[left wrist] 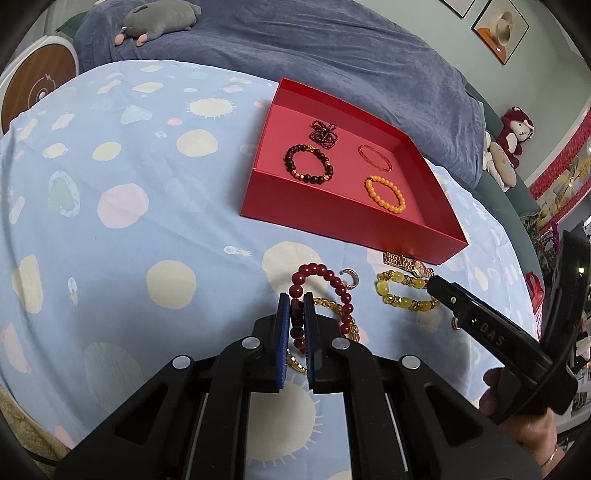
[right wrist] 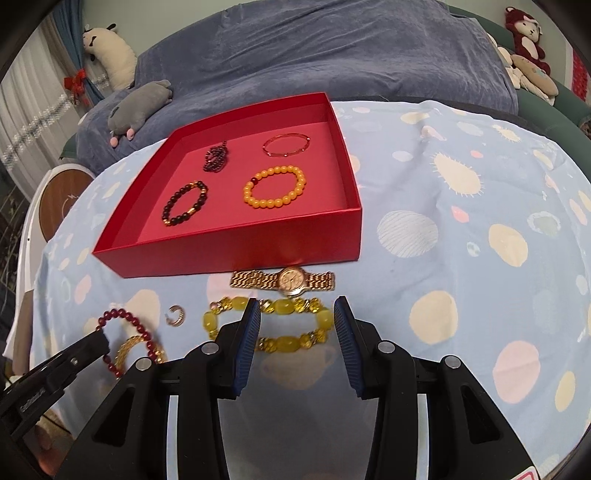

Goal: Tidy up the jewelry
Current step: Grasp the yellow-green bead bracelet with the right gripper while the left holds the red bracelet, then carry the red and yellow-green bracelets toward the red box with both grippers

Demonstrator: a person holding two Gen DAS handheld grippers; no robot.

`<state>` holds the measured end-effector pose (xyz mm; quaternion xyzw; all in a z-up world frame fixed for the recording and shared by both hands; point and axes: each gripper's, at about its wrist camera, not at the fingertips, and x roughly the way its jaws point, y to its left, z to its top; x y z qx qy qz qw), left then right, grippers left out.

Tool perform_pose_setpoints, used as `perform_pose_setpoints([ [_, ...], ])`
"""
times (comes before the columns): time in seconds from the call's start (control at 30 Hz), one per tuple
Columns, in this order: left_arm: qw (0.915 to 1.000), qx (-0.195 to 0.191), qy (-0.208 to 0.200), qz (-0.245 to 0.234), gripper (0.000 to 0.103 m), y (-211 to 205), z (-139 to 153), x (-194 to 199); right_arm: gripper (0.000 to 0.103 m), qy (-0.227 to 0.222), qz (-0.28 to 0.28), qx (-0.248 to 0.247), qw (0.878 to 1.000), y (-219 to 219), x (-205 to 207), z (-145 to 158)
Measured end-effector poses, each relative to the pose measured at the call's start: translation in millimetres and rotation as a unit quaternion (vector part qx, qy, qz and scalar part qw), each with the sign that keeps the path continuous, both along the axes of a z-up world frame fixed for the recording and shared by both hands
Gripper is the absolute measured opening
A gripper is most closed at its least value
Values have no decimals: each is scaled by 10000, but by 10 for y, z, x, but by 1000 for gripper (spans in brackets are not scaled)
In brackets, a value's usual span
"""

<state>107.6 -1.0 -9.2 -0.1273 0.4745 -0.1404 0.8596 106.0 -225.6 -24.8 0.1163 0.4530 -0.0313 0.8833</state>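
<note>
A red tray (left wrist: 332, 225) (right wrist: 236, 251) on the blue spotted cloth holds a dark bead bracelet (left wrist: 308, 162), an orange bead bracelet (left wrist: 384, 194), a thin red bangle (left wrist: 375, 157) and a dark beaded piece (left wrist: 325, 133). In front of it lie a gold watch (right wrist: 284, 280), a yellow bead bracelet (right wrist: 288, 325), a small ring clasp (right wrist: 176, 315), a gold chain bracelet (right wrist: 138, 349) and a dark red bead bracelet (left wrist: 325, 291). My left gripper (left wrist: 296, 299) is shut on the dark red bracelet. My right gripper (right wrist: 293, 306) is open over the yellow bracelet.
A blue-grey blanket (left wrist: 314, 48) with a grey plush (left wrist: 159, 20) lies behind the tray. Plush toys (right wrist: 528, 44) sit at the far right. A round wooden-topped device (left wrist: 37, 88) stands at the left edge.
</note>
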Motion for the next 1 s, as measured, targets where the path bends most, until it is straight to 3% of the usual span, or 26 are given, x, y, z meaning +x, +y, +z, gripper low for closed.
perform_pose_setpoints([
  [0.23, 9999, -19, 103, 39, 7, 17, -36, 38, 33, 118, 125, -59, 9998, 30, -5, -114],
  [0.3, 9999, -26, 125, 43, 7, 18, -42, 39, 17, 131, 140, -64, 9998, 24, -32, -115],
  [0.37, 9999, -40, 134, 46, 7, 18, -38, 40, 10, 162, 124, -44, 9998, 0, -53, -116],
  [0.57, 10000, -62, 71, 13, 7, 14, 25, 7, 9, 90, 32, 49, 9999, -35, -164, -29],
  [1.0, 9997, -153, -89, -154, 7, -38, 237, -91, 9, -384, -139, 261, 9988, -93, -492, 501],
])
